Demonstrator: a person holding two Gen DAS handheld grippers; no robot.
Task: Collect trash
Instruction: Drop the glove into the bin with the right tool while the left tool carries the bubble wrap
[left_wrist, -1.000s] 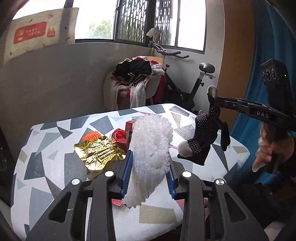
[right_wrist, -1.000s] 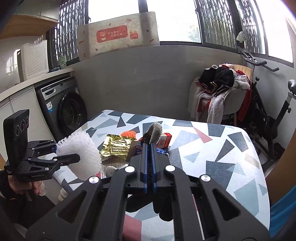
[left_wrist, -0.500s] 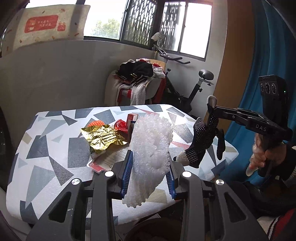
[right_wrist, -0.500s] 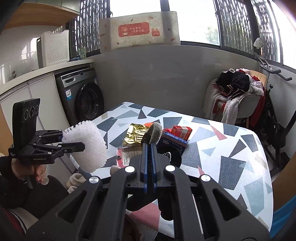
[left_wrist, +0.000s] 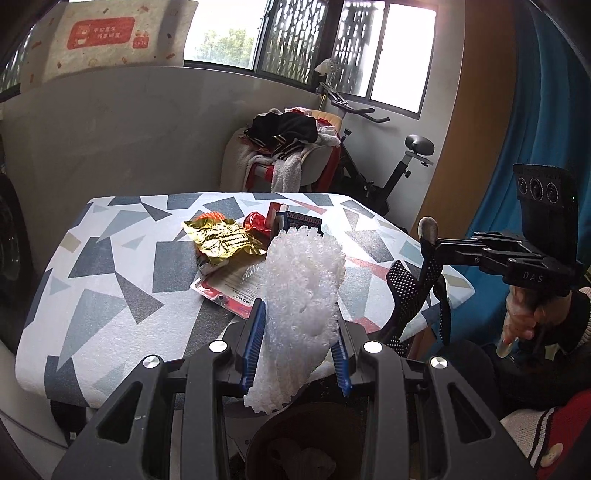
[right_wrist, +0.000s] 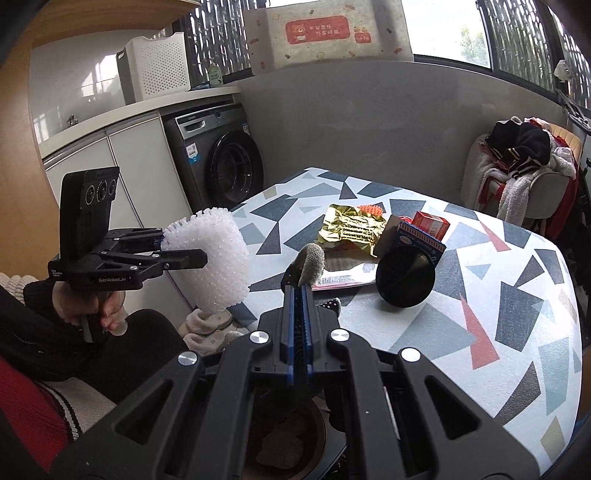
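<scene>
My left gripper (left_wrist: 297, 325) is shut on a piece of white foam packing net (left_wrist: 303, 295), held off the table's front edge above a dark bin (left_wrist: 310, 443). It also shows in the right wrist view (right_wrist: 218, 258). My right gripper (right_wrist: 301, 291) is shut on a black dotted glove (left_wrist: 413, 295) with a grey fingertip (right_wrist: 312, 262), held beside the table, above the bin (right_wrist: 284, 435). On the table (left_wrist: 110, 295) lie a gold foil wrapper (left_wrist: 221, 240), a red-edged card pack (left_wrist: 232, 291), a blue box (left_wrist: 303, 221) and a red box (right_wrist: 430, 223).
A black round lid (right_wrist: 404, 277) leans against the blue box. A washing machine (right_wrist: 221, 166) stands left of the table, a chair heaped with clothes (left_wrist: 288, 147) and an exercise bike (left_wrist: 388, 166) behind it. A blue curtain (left_wrist: 535, 147) hangs at right.
Both grippers have pulled back from over the table toward its front edge with their loads. The bin has come into view below them.
</scene>
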